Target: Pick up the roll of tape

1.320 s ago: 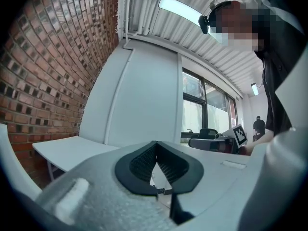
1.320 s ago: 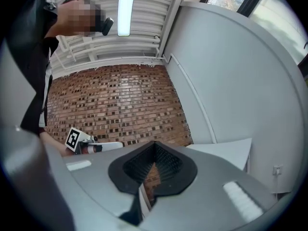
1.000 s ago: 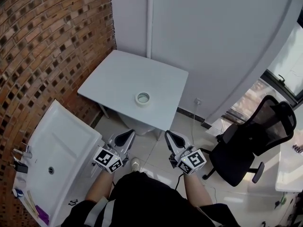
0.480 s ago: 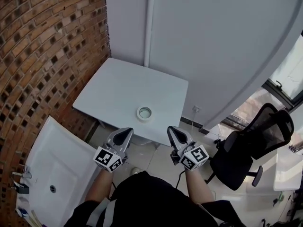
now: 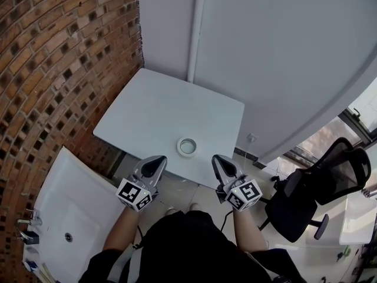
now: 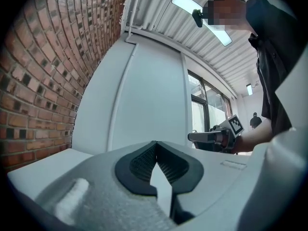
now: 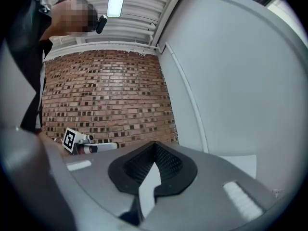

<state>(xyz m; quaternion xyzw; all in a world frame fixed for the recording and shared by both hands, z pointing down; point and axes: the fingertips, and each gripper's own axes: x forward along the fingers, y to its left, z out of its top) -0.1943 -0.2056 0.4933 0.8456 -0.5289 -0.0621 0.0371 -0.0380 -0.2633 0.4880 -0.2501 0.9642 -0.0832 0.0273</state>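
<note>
Head view: looks steeply down on a white square tabletop (image 5: 150, 105) set into the corner between a brick wall (image 5: 59, 58) and a pale grey wall (image 5: 283, 52), with a white pipe (image 5: 196, 34) running up that grey wall; finds the roll of tape (image 5: 187, 147) lying flat on the tabletop, hole upward, close to the near edge and toward the right-hand corner; touches neither hand-held gripper; places the left hand-held gripper (image 5: 156, 161) about at the near edge, just left of the roll, and the right hand-held gripper (image 5: 220, 160) just right of it, both apart from the roll, side by side and pointing toward the far wall; shows a marker cube at the back of each, with a bare forearm behind it; takes in a white sink (image 5: 76, 208) at lower left under the brick wall and a black office chair (image 5: 318, 187) on the floor at right, well apart from the tabletop. Left gripper view: shows the jaws pressed together, dark ribbed pads meeting at the tips, nothing between them; catches the right hand-held gripper off to the right against a window. Right gripper view: shows the jaws likewise closed and empty; faces the brick wall, with the left hand-held gripper at lower left.
</note>
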